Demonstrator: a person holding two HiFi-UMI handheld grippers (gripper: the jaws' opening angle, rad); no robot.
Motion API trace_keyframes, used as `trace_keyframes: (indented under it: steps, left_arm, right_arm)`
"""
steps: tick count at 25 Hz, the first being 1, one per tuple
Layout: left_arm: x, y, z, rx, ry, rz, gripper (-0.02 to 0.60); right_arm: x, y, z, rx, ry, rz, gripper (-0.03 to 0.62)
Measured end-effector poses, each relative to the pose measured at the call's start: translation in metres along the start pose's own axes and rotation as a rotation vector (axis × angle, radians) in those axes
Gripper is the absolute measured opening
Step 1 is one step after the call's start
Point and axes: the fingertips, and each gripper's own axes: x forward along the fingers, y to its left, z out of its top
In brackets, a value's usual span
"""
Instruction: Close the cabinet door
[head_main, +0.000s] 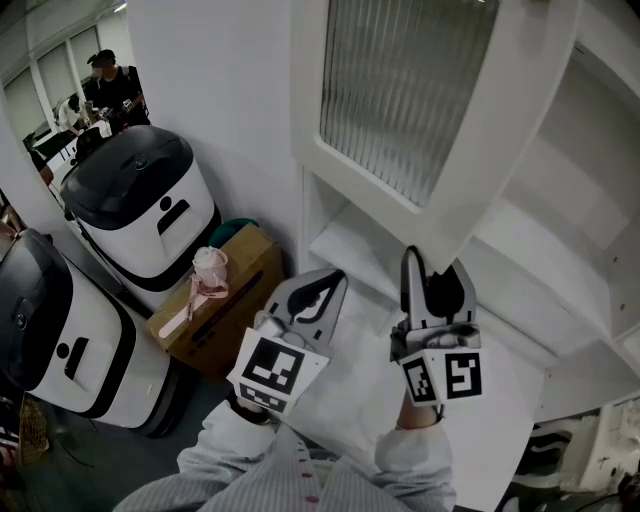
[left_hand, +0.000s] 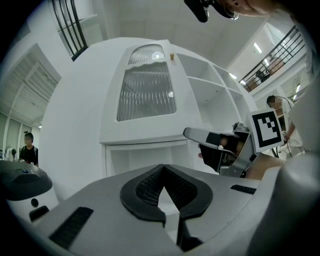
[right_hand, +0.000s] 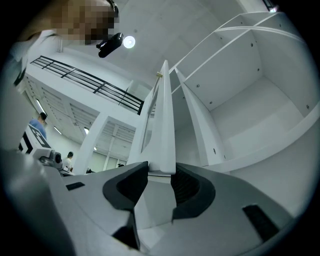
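Note:
The white cabinet door (head_main: 400, 100) with a ribbed glass pane stands swung out from the open cabinet (head_main: 570, 240). My right gripper (head_main: 432, 264) reaches up to the door's lower corner. In the right gripper view the door's thin edge (right_hand: 164, 125) runs between the jaws of that gripper (right_hand: 160, 175), which stand open around it with a slight gap at the left pad. My left gripper (head_main: 322, 282) hangs lower and to the left, shut and empty. From the left gripper view I see its closed tips (left_hand: 163, 170), the door (left_hand: 145, 95) ahead, and the right gripper (left_hand: 210, 142) at the door's lower right.
Two white machines with black lids (head_main: 140, 200) (head_main: 60, 330) stand left of the cabinet. A cardboard box (head_main: 235, 290) with a pink item (head_main: 208, 275) on top sits against the wall. People (head_main: 110, 85) are at the far back. Bare shelves (right_hand: 250, 100) fill the cabinet.

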Motion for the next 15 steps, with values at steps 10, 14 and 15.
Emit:
trace_keyframes:
  steps: [10, 14, 15]
  left_arm:
    - [0.011, -0.009, -0.002, 0.005, 0.004, -0.012, 0.011]
    - [0.015, -0.015, -0.002, 0.008, 0.003, -0.022, 0.009]
    - [0.016, -0.016, -0.002, 0.009, 0.006, -0.025, 0.009]
  right_arm:
    - [-0.010, -0.017, -0.006, -0.004, 0.013, -0.023, 0.123]
    - [-0.014, -0.023, -0.008, 0.000, 0.022, -0.038, 0.122]
    - [-0.015, -0.025, -0.009, 0.001, 0.024, -0.042, 0.122]
